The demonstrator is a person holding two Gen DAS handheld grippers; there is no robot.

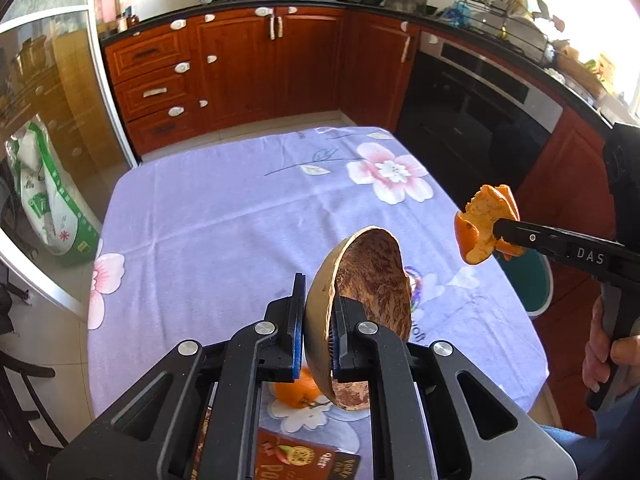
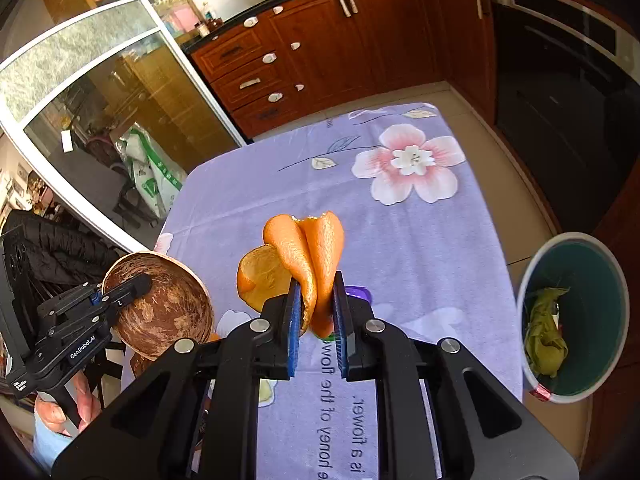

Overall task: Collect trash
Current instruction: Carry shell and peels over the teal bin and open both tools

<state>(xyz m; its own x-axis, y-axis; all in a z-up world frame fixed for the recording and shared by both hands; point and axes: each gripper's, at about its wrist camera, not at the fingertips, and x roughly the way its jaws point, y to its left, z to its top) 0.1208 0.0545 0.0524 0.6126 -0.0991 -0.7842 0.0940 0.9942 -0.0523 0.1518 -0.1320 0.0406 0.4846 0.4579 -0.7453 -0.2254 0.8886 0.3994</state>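
A table is covered by a lilac cloth printed with pink flowers. Beside it, crumpled green waste is held in a round teal, white-rimmed bin. A rough brown coconut-shell bowl is clamped by the left gripper. Curled orange peel is pinched above the cloth by the right gripper, marked "DAS".

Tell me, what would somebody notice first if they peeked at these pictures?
Probably the bright orange peel, pinched in the right gripper and held up above the purple flowered tablecloth. Next, the brown coconut shell bowl, clamped by its rim in the left gripper and tipped on its side in the air. Off the table's right edge sits a green trash bin with crumpled yellow-green scraps inside.
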